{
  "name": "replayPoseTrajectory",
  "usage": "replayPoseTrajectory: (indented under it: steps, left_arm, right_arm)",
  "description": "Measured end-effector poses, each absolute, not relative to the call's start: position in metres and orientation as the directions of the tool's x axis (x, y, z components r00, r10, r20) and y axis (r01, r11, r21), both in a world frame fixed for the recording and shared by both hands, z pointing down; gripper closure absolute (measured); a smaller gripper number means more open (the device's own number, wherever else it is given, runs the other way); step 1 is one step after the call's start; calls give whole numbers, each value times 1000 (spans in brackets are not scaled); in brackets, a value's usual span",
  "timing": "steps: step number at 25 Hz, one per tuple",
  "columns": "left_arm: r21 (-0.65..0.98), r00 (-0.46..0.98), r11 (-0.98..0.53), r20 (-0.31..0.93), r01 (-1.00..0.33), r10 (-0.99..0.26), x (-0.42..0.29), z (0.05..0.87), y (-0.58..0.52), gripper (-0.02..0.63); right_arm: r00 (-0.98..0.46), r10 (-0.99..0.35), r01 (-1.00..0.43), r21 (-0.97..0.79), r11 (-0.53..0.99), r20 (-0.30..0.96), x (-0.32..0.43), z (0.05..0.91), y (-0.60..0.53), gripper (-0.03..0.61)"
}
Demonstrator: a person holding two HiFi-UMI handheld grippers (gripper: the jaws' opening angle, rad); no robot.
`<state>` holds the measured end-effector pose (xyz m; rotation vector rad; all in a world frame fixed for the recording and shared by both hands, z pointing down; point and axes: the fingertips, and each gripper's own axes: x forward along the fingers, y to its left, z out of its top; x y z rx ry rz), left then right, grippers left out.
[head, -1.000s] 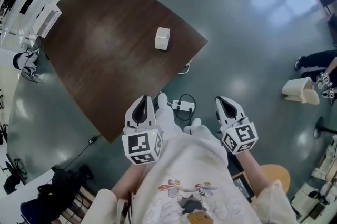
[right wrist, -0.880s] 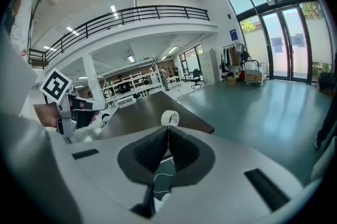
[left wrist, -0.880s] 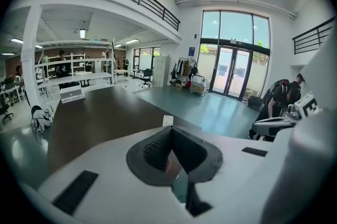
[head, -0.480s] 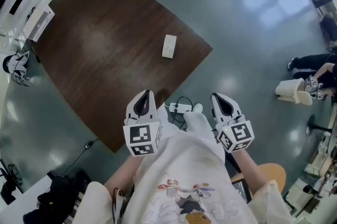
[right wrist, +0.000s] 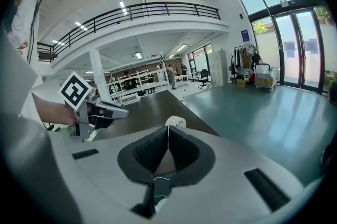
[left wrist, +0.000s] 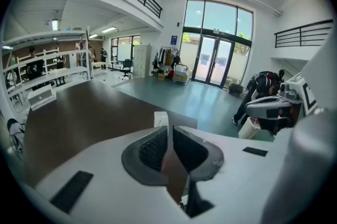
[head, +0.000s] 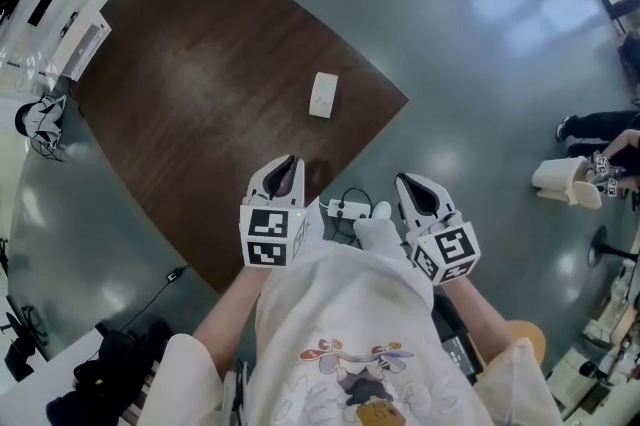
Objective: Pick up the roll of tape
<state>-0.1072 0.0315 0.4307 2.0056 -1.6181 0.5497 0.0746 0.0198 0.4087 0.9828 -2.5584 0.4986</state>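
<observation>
One large dark table (head: 200,114) carries the roll of tape (head: 322,95), which sits alone near the table's right corner, a little in from the edge that faces the person. The left gripper (head: 289,164) hangs over that near edge and the right gripper (head: 409,184) over the floor just off it. Each has its jaws pressed together with nothing between them, and both are well apart from the roll.

To do the reach well, I judge that one gripper should be chosen, likely the left as it is nearer. Its jaws should be spread wide before it arrives and brought down to straddle the roll's wall, not its flat face.

From the head view the roll reads only as a pale block, so how it lies is unclear. In both gripper views the jaw tips cover its lower part. The person's torso hides the floor beneath the grippers.
</observation>
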Motion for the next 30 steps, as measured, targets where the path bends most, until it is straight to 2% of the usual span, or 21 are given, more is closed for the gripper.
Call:
replayPoseTrajectory:
  steps: [2, 3, 10, 18, 30]
  left_arm:
    - [183, 267, -194, 629, -964, -730, -110, 442, 24, 525]
    - [197, 282, -202, 642, -959, -713, -112, 447, 20, 508]
    - [340, 410, -239, 639, -909, -651, -123, 465, -10, 504]
    - [406, 507, -307, 637, -861, -581, -131, 489, -34, 462]
    - [562, 682, -388, 579, -731, -446, -127, 521, -78, 451]
  right_arm:
    - [-695, -563, -692, -204, 693, 447, 69, 411, 15, 571]
    - [-695, -563, -693, -210, 689, 447, 67, 412, 13, 571]
    - [-677, -581, -716, -219, 663, 452, 57, 425, 0, 571]
    - [-664, -594, -730, -220, 647, 454, 42, 436, -17, 571]
    - [-639, -611, -755, -231, 614, 467, 27, 443, -32, 571]
